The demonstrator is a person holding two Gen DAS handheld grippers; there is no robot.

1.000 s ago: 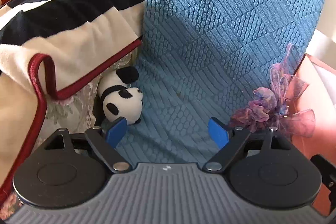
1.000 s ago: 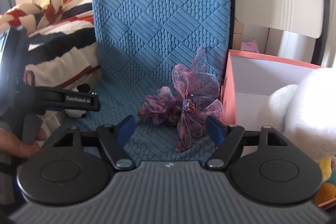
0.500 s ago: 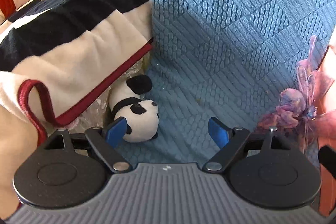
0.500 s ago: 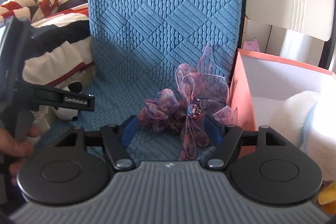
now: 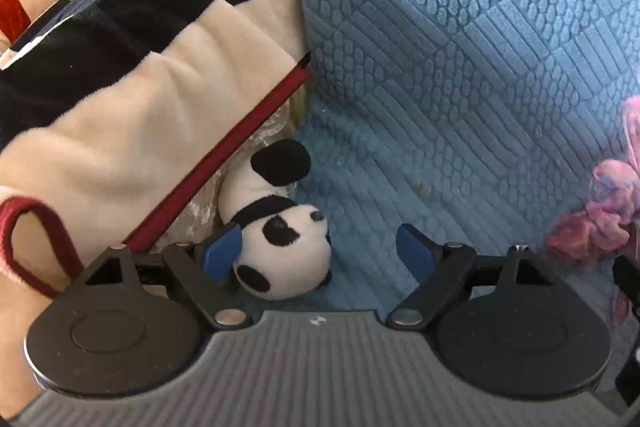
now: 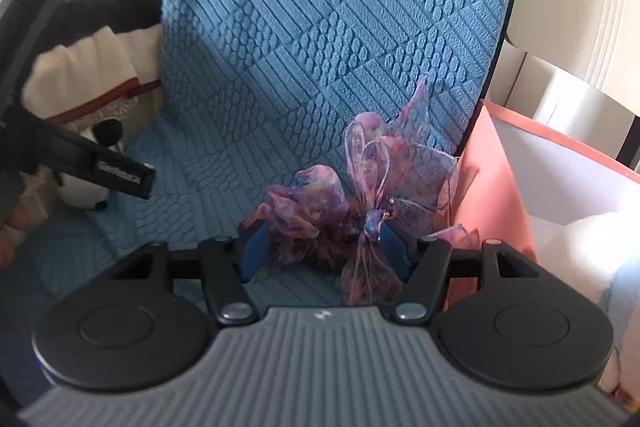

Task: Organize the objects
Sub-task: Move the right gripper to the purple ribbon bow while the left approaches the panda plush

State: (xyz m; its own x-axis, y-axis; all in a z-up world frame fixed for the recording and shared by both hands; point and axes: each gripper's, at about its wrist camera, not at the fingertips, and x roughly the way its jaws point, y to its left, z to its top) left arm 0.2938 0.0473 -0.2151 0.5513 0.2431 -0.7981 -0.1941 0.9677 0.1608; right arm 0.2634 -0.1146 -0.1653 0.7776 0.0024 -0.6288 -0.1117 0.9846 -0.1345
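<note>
Blanket (image 5: pixel 120 115) overhangs panda (image 5: pixel 284 251) at spread left tongs (image 5: pixel 318 253); right tongs (image 6: pixel 324 251) spread around bow (image 6: pixel 360 195)

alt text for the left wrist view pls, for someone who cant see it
The open left gripper reaches around a small panda plush lying on a blue textured seat cover. A striped blanket hangs at left; a purple ribbon bow sits at the right edge.

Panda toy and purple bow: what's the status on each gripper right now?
Left gripper open, panda toy between its fingers. Right gripper open around purple bow. Striped blanket crowds panda's left.
</note>
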